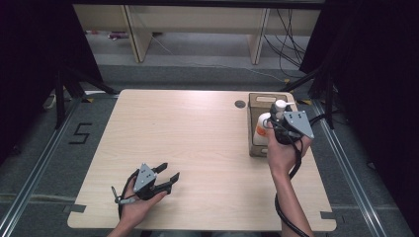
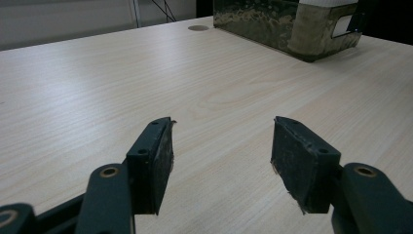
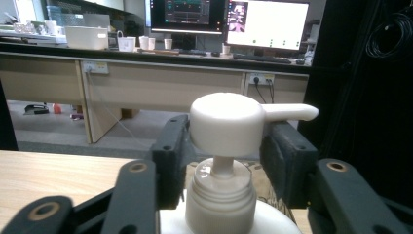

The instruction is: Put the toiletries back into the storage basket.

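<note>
A: Right claw (image 1: 277,129) status?

B: It's sitting at about 3 o'clock on the desk (image 1: 197,148), over the box (image 1: 257,111). Jaws are clamping the pump head of the bottle (image 1: 262,129). In the right gripper view the pump (image 3: 226,124) is sitting between both pads, touching them, nozzle pointing toward 3 o'clock in that view.

A: Where's the bottle itself?

B: Standing upright in the box, at the box's near end. White body with an orange mark, collar (image 3: 220,195) just below the jaws. Can't tell whether it's resting on the box floor or hanging lifted.

A: Left claw (image 1: 167,174)?

B: Resting around 7 o'clock on the desk, near the front edge, well apart from the box. Jaws are standing wide with nothing between them; left gripper view is showing bare wood between the pads (image 2: 158,168). It's pointing toward the box (image 2: 287,27), which is showing at about 1 o'clock in that view.

A: Anything else on the desk?

B: Cable grommet (image 1: 240,104), just left of the box's far corner.
</note>
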The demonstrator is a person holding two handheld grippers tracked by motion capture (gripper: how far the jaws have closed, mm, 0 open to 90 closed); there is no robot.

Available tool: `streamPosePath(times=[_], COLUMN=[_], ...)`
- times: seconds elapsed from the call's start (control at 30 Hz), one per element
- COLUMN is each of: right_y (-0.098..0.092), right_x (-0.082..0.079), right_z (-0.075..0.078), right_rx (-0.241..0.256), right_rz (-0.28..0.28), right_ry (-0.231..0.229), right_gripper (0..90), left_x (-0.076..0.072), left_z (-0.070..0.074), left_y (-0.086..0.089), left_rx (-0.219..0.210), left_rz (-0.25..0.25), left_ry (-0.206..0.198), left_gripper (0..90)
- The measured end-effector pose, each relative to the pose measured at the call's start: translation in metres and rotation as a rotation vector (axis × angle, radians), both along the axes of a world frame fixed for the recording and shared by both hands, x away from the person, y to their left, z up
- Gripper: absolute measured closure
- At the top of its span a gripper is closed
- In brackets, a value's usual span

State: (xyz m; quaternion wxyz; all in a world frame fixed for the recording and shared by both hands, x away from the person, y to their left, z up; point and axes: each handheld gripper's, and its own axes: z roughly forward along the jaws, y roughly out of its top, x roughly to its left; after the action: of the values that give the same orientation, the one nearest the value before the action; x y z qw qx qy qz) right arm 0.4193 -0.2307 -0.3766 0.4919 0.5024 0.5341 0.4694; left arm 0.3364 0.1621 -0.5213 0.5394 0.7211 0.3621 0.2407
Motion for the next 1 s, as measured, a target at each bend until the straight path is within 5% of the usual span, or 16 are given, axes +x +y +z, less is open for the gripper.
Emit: streamPosePath(times=[0.53, 0.83, 1.0], right_y=[-0.003, -0.010, -0.009], right_x=[-0.012, -0.022, -0.029], right_z=[-0.003, -0.001, -0.002], right_rx=[0.011, -0.010, 0.019], right_rz=[-0.017, 0.009, 0.022], right_ry=[0.039, 0.042, 0.057], right_gripper=[45.7, 44.2, 44.0], left_x=[0.000, 0.000, 0.000], left_z=[0.000, 0.000, 0.000], left_y=[0.000, 0.000, 0.000], left_rx=[-0.003, -0.007, -0.006], left_rz=[0.003, 0.002, 0.002], left_ry=[0.000, 0.002, 0.002], left_gripper=[39.9, 39.9, 39.8])
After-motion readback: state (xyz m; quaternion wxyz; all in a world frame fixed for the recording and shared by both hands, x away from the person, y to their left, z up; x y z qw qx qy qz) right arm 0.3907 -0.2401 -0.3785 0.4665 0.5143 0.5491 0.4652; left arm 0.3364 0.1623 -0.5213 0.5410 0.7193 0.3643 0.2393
